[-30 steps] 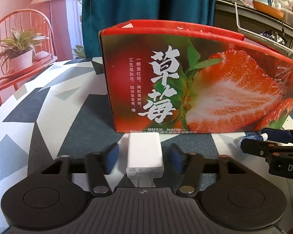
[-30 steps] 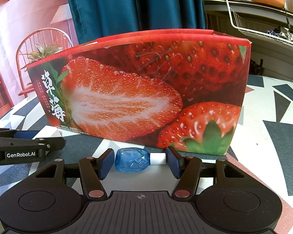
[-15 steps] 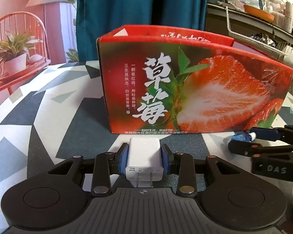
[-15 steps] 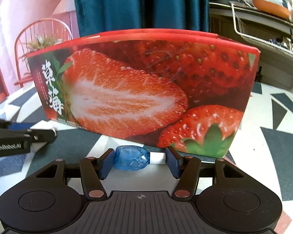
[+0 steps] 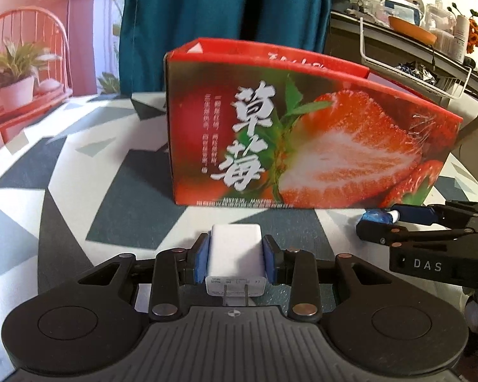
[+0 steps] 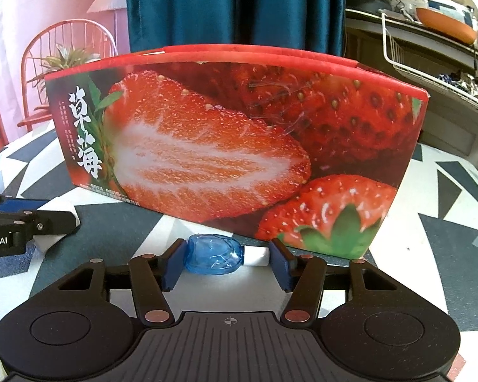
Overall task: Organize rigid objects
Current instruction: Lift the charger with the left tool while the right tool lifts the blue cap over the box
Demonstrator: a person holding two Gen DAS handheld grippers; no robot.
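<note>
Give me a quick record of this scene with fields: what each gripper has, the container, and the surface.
left gripper: shut on white charger, prongs toward the camera
right gripper: jaws closing, blue bottle lying crosswise between them, white cap toward the right pad
container: strawberry box, top open, upright behind both items
surface: patterned tablecloth
box contents: not visible

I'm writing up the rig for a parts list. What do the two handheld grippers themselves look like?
Both look alike. The left gripper and the right gripper have matte black bodies with ribbed centre plates, a round disc on each side, black linkage arms with copper-coloured rivets, and blue finger pads. White lettering runs along their sides: "DAS" on the right one, "bot.AI" on the left. No cables, hands or sleeves show.
</note>
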